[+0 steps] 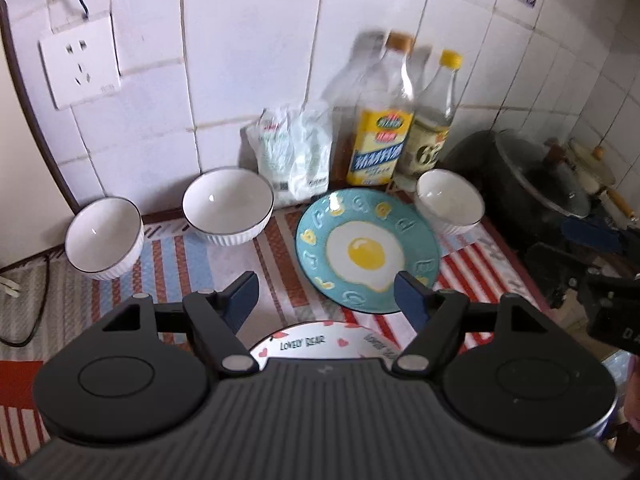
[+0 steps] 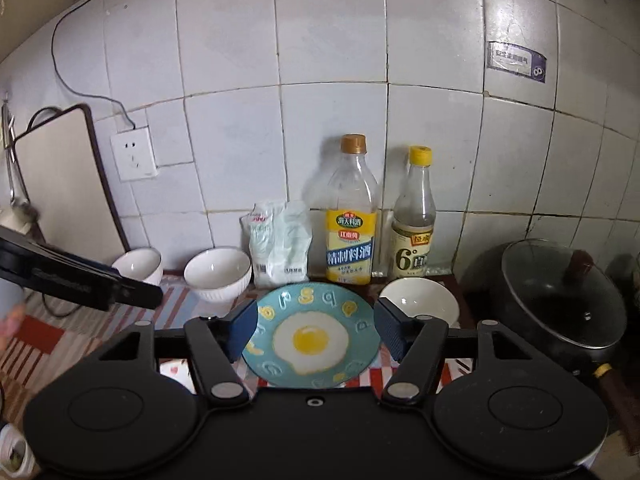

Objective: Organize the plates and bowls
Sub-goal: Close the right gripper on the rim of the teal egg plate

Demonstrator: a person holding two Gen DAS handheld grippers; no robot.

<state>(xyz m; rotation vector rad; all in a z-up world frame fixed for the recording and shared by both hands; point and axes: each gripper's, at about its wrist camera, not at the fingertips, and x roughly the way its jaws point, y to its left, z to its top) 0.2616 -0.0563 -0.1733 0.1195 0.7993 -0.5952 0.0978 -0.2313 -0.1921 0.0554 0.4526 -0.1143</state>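
Egg-print plate (image 1: 366, 254) flat on striped desk mat (image 1: 276, 256). 3 white bowls: 1 just beside its rim at 2 o'clock (image 1: 449, 202), 2 off at 9–10 o'clock (image 1: 228, 205) (image 1: 105, 238). Bottles (image 1: 382, 120) stand behind. Left gripper (image 1: 326, 300) and right gripper (image 2: 316, 330): fingers spread, pinching nothing.

Teal egg-print plate (image 1: 366, 252) flat on striped mat; three white bowls (image 1: 228, 205) upright around.
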